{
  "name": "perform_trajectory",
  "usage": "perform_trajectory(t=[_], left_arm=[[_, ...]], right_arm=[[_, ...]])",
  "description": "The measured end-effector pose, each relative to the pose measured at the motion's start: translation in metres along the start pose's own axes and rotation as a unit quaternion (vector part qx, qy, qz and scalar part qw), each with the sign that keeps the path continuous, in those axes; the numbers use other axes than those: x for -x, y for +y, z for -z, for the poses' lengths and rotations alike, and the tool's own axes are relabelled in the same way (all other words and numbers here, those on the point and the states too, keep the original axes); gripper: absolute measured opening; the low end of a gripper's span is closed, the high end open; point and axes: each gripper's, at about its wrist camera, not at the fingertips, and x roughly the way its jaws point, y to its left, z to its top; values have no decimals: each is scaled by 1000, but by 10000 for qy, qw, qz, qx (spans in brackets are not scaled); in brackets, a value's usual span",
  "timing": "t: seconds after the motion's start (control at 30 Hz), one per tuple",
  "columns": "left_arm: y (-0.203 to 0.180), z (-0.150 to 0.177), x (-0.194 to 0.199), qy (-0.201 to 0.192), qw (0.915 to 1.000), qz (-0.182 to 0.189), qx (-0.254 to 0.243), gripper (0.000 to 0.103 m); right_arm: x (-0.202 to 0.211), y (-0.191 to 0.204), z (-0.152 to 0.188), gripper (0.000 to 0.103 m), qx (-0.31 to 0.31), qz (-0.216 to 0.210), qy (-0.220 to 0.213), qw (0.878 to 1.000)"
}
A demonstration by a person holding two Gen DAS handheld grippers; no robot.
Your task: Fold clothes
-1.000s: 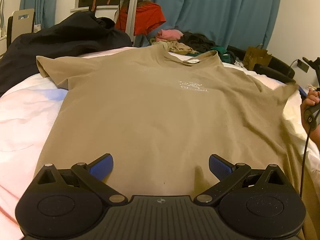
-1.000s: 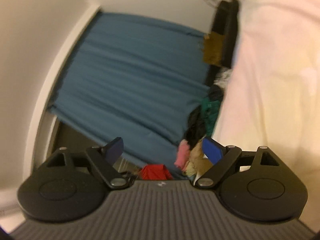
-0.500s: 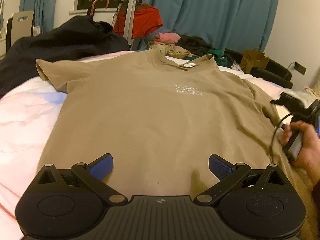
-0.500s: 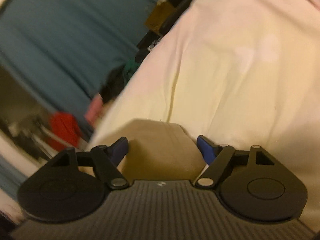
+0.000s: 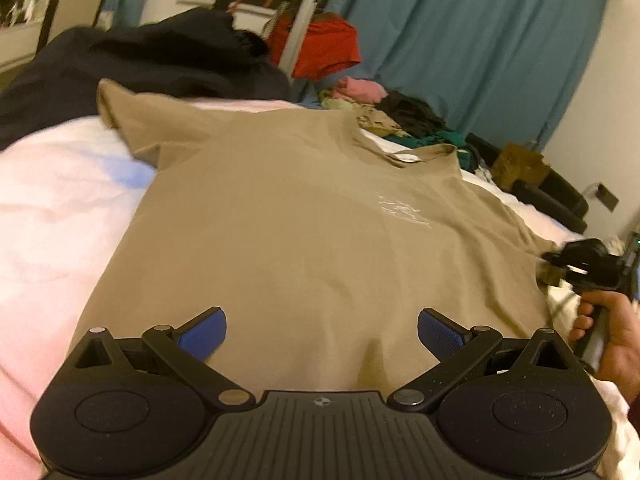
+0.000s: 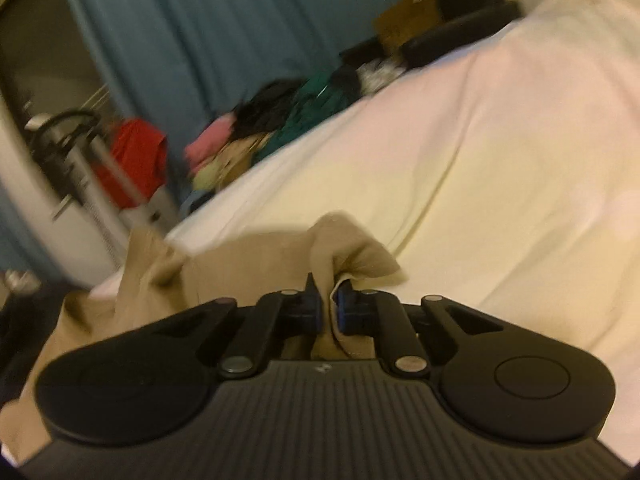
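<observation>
A tan T-shirt lies spread flat, front up, on the bed, collar at the far end. My left gripper hovers open over the shirt's near hem with nothing between its blue pads. At the shirt's right sleeve, a hand holds my right gripper. In the right wrist view the right gripper is shut on a bunched fold of the tan sleeve, which rises in a peak above the pale sheet.
A dark garment is heaped at the bed's far left. Beyond the bed are a red garment on a stand, a pile of mixed clothes, a blue curtain and a brown box.
The right gripper rolled upright, came down onto the right sleeve and shut on it. The left gripper shifted slightly and rolled, staying open over the hem.
</observation>
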Motion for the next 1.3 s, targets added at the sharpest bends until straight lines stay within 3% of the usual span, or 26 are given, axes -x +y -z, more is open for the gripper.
perform_trajectory(t=[0.07,0.2,0.33,0.47,0.63,0.8,0.87,0.9,0.93,1.03,1.3], left_arm=[[3,-4,0,39,10000,-58,9,103],[12,-10,3,-34,9998,-183,65,103],[25,-18,6,-65,9995,-248,190,103],[35,-27,12,-153,9990,-315,280,103],[46,-33,19,-264,9977,-449,431,103],[58,-32,26,-314,9965,-583,518,103],[61,-32,29,-327,9964,-555,547,103],[61,-33,30,-342,9965,-528,558,103],[62,-33,30,-359,9965,-501,569,103],[56,-33,29,-367,9972,-491,422,103],[28,-18,33,-357,9982,-412,-268,103]], right_arm=[[11,3,-16,9,-1,227,-131,9997],[32,22,-33,9,696,523,-396,9954],[54,73,-31,9,1640,804,-809,9798],[73,154,4,10,2699,406,-1037,9564],[76,234,74,11,3296,-483,-259,9425],[49,266,129,13,3716,-806,526,9234],[52,263,128,40,3602,-983,599,9257],[58,258,123,76,3463,-1104,583,9298],[64,254,117,99,3323,-1225,566,9335],[85,241,100,102,2910,-1573,497,9424],[231,147,81,102,2076,-1669,-46,9639]])
